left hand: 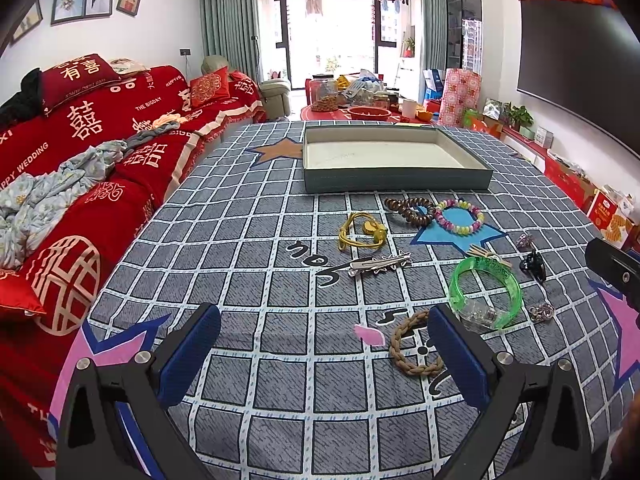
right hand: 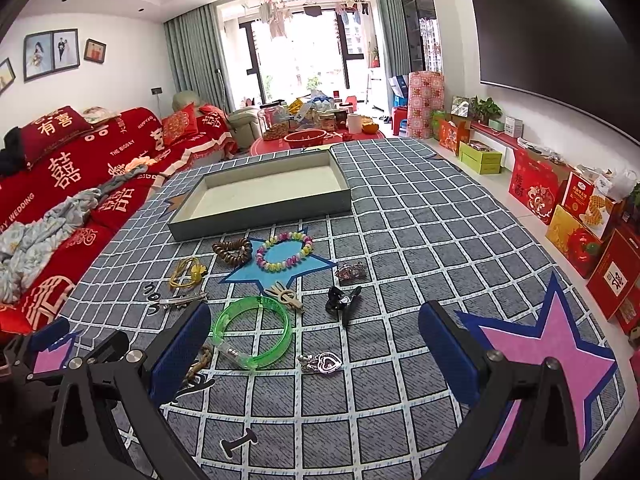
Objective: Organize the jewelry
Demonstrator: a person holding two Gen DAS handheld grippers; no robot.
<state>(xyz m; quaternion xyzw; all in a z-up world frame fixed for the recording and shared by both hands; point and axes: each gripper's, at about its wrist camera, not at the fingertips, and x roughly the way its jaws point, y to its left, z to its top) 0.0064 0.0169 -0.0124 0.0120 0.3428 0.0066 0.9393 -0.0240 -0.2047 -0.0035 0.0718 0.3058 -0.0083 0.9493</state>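
Both grippers, left gripper (left hand: 324, 354) and right gripper (right hand: 314, 354), stand wide, empty; sofa cover (left hand: 80, 128) reads "HAPPY WEDDING".

The right gripper (right hand: 316, 344) hangs wide open above the cloth (right hand: 400, 240), a green bangle (right hand: 280, 312) and heart pendant (right hand: 326, 362) between its fingers; the tray (right hand: 260, 212) lies beyond.

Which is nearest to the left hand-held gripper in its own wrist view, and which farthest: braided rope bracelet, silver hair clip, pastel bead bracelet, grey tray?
1. Braided rope bracelet, touching distance from the left hand-held gripper, by its right finger.
2. Silver hair clip, mid-cloth, ahead.
3. Pastel bead bracelet, on the blue star, ahead and right.
4. Grey tray, farthest, at the back.
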